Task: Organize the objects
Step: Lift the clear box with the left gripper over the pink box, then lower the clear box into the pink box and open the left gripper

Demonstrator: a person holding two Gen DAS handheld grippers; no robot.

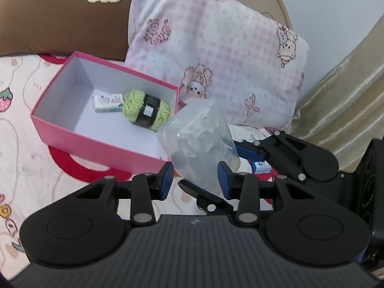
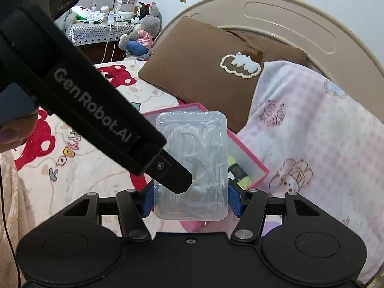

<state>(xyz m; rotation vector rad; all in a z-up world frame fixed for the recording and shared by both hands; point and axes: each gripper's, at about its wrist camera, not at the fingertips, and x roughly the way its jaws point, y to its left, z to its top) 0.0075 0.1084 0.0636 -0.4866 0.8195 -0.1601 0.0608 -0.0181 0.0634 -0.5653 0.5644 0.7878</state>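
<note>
A clear plastic box (image 1: 199, 134) full of pale plastic picks hangs above the bed, next to an open pink box (image 1: 96, 144). My right gripper (image 2: 190, 201) is shut on the clear box (image 2: 192, 129), its blue pads pressing the two long sides. My left gripper (image 1: 195, 180) is shut on the same box's lower end. In the right wrist view one of its fingers (image 2: 177, 177) lies across the box's face. The pink box holds a green yarn ball (image 1: 144, 110) and a small white packet (image 1: 108, 102).
A pink checked pillow (image 1: 216, 48) and a brown pillow (image 1: 60, 19) lean on the beige headboard (image 2: 288, 16) behind the pink box. A small blue-and-white packet (image 1: 260, 166) lies on the bedspread. A gold curtain (image 1: 348, 84) hangs at the right. A hand (image 2: 14, 129) holds the left gripper.
</note>
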